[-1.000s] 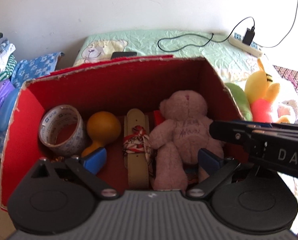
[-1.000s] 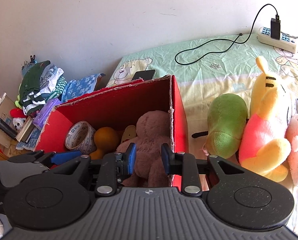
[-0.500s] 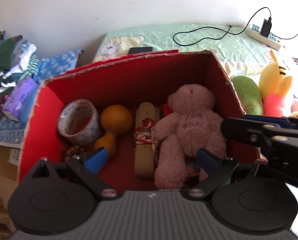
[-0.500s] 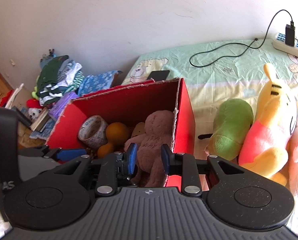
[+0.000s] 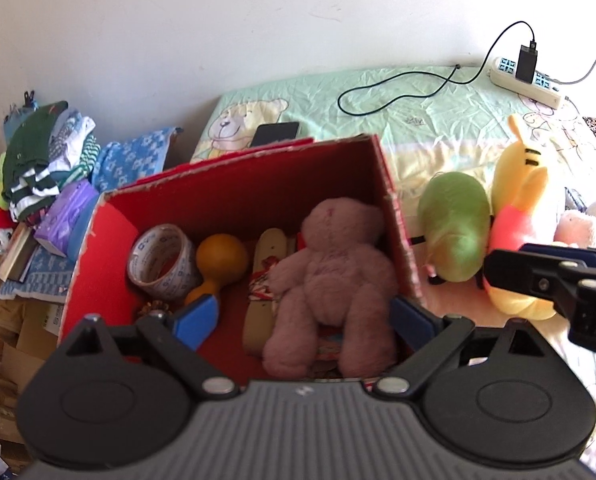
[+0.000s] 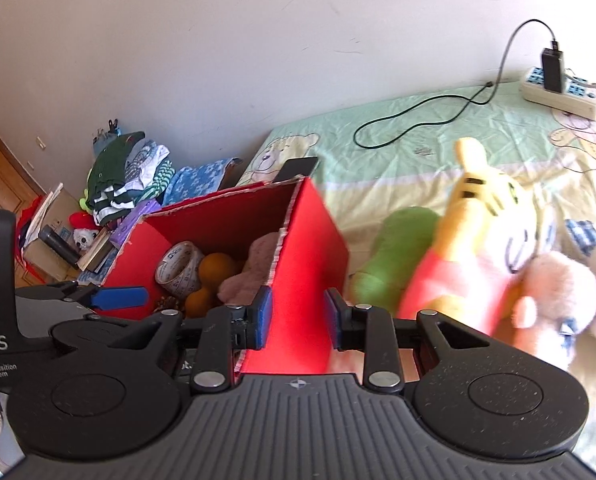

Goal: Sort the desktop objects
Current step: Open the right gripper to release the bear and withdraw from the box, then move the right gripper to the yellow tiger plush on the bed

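Observation:
A red cardboard box stands on the bed. In it lie a pink teddy bear, a roll of tape, an orange dumbbell-shaped toy and a cream strap. My left gripper hangs above the box with its jaws wide open and nothing in them. To the box's right lie a green plush, a yellow plush and a pale pink plush. My right gripper hovers beside the box's right wall; its jaws are opening with a narrow gap and nothing between them.
A black phone lies behind the box on the green sheet. A power strip with a charger and a black cable sits at the far right. Folded clothes, books and cartons crowd the floor at the left.
Both grippers have drawn back and up from the box, which looks smaller. The right gripper has swung right towards the plush toys and its jaws have parted a little.

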A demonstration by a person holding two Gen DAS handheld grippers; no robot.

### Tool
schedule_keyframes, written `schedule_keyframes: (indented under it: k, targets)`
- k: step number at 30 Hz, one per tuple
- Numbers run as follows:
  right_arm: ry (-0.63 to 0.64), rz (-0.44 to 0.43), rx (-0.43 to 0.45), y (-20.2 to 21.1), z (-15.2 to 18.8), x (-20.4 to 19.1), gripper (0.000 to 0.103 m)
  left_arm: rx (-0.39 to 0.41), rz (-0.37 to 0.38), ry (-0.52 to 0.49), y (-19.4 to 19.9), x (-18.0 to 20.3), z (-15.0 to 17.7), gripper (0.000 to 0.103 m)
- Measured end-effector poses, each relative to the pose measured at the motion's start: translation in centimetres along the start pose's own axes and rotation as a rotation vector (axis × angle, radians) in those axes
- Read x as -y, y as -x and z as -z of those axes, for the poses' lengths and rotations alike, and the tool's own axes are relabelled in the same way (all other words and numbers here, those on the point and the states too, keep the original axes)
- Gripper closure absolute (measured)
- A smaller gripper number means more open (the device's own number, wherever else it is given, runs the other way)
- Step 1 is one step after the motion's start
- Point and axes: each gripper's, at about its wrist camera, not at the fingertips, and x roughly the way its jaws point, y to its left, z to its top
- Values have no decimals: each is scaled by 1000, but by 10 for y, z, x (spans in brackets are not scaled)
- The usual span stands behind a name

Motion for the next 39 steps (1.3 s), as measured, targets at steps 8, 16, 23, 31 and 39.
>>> schedule_keyframes:
  k: [8,16,23,31,39]
  targets:
    - [6,-56,-22,12,4,19,72,-2,-77,28,9,17,0,12]
    - [-20,-52,-29,22,7,46,67,77,-89,23,37,38,-2,13]
    - [-90,5,-19,38,10,89,67,93,16,-13,41,73,-10,13]
    - [-227,106,23,63,15,151,67,51,124,-59,22,113,-24,13]
    - [-322,216,57,90,21,205,65,82,246,-170,27,154,-25,14]
